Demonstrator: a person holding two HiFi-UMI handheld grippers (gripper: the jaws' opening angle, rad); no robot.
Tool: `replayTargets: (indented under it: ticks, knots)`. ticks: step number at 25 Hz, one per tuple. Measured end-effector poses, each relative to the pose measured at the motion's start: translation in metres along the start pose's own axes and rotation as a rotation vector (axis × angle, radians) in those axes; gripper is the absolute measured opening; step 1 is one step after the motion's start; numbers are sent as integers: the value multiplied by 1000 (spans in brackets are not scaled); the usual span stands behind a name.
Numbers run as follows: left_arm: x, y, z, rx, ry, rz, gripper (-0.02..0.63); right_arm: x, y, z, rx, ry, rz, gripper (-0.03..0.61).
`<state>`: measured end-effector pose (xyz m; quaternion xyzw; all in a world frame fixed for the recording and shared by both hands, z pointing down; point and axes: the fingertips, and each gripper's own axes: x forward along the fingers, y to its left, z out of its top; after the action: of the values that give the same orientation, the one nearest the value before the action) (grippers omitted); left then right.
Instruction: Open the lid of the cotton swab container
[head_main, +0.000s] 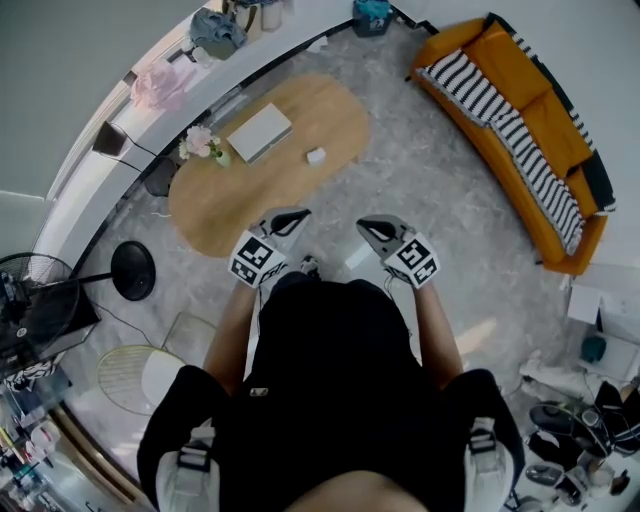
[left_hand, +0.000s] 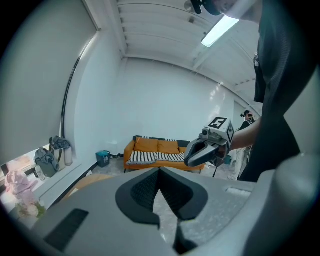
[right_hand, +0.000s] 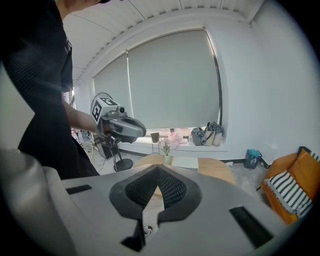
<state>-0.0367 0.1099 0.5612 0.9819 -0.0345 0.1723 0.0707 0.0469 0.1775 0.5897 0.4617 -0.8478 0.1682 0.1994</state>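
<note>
Both tongs are up in front of the person and neither holds anything. The left tongs (head_main: 293, 216) are pressed together, tips meeting, and the right tongs (head_main: 369, 229) are pressed together too. The target sits ahead on the oval wooden desk (head_main: 220, 215), well apart from both. It is a small white box (head_main: 316, 155), which I judge to be the cotton swab container, near the desk's right-hand end, just right of a flat white slab (head_main: 259, 133). It lies forward between the 2 tongs, a touch closer to the left pair. It's too small to read its long axis or where the lid hinges. The approach comes first, I'd say.
</note>
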Motion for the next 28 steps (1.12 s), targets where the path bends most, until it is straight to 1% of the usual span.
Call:
replayTargets:
  ticks: [4, 7, 10, 15, 17, 20, 28]
  knots:
    - [-5, 11, -7, -10, -2, 13, 0, 11, 2, 3, 8, 18, 8, -5]
    - [-9, 19, -7, -36, -15, 24, 0, 20, 2, 6, -3, 21, 18, -5]
    - [-10, 22, -10, -51, -10, 39, 0, 24, -2, 6, -8, 22, 30, -5]
    - [-7, 24, -3, -54, -4, 71, 0, 22, -14, 7, -11, 19, 50, -5]
    - [-3, 26, 0, -57, -2, 94, 0, 21, -20, 7, -22, 14, 74, -5]
    - [6, 27, 8, -64, -4, 138, 0, 19, -32, 5, -70, -1, 130, -5]
    - [32, 24, 33, -93, -13, 255, 0, 10, -79, 18, -124, 18, 226, -5]
